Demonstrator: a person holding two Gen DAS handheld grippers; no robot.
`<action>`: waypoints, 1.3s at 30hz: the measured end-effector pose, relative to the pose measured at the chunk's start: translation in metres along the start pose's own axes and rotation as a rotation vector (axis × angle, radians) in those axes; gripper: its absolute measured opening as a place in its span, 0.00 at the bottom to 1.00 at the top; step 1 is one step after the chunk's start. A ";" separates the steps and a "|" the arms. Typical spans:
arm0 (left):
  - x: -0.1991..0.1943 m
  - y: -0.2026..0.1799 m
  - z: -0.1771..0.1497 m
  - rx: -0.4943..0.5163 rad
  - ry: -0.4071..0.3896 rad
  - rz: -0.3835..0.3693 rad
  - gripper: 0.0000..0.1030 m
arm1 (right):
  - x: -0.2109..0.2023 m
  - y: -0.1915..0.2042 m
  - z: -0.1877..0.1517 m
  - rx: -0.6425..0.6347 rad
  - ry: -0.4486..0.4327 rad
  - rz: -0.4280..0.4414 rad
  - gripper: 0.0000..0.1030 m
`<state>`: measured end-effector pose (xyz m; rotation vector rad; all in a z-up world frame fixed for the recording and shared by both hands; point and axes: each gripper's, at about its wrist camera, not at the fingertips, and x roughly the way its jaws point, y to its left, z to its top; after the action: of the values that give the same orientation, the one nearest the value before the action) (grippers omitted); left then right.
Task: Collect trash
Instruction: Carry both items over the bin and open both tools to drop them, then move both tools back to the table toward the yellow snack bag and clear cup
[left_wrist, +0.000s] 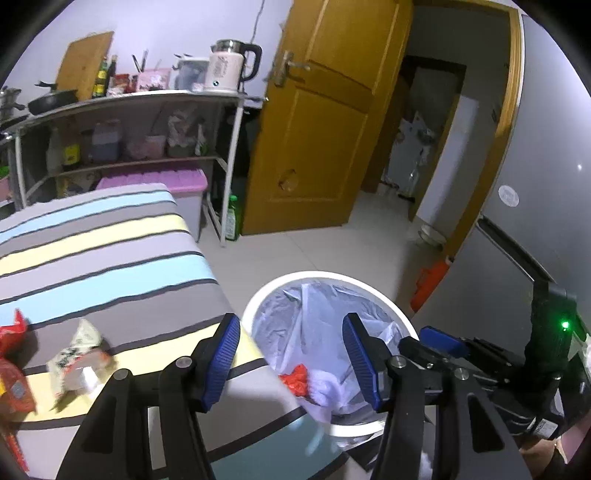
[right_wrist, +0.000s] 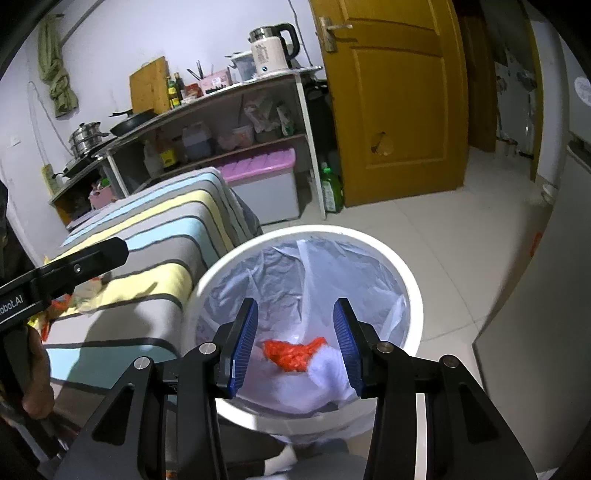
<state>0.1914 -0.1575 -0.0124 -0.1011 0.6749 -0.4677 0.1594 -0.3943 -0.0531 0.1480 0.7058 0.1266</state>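
Observation:
A white trash bin (left_wrist: 314, 275) lined with a clear plastic bag stands on the floor beside a striped-cloth surface (left_wrist: 110, 258). Inside it lie a red wrapper (right_wrist: 291, 352) and white tissue (right_wrist: 321, 384). My right gripper (right_wrist: 295, 306) hangs open over the bin's mouth, with nothing between its pads. My left gripper (left_wrist: 290, 326) is open too, straddling the cloth's edge and the bin rim, and holds nothing. On the cloth at the left lie a white-and-green wrapper (left_wrist: 79, 350) and red wrappers (left_wrist: 13, 369).
A shelf unit (left_wrist: 147, 99) with a kettle (left_wrist: 229, 66), pan and bottles stands behind the striped surface. Under it sits a pink-lidded box (left_wrist: 159, 182); a green bottle (left_wrist: 232, 219) stands beside it. A wooden door (left_wrist: 325, 129) is ajar, and a grey fridge (left_wrist: 535, 184) is at the right.

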 end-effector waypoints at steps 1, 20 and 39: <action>-0.005 0.002 0.000 -0.001 -0.011 0.009 0.56 | -0.003 0.003 0.001 -0.005 -0.006 0.005 0.43; -0.119 0.067 -0.028 -0.092 -0.132 0.200 0.55 | -0.035 0.108 -0.004 -0.177 -0.029 0.177 0.49; -0.187 0.161 -0.063 -0.186 -0.150 0.384 0.57 | -0.015 0.195 -0.007 -0.312 0.017 0.302 0.49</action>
<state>0.0863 0.0737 0.0085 -0.1759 0.5724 -0.0268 0.1308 -0.2049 -0.0136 -0.0466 0.6692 0.5238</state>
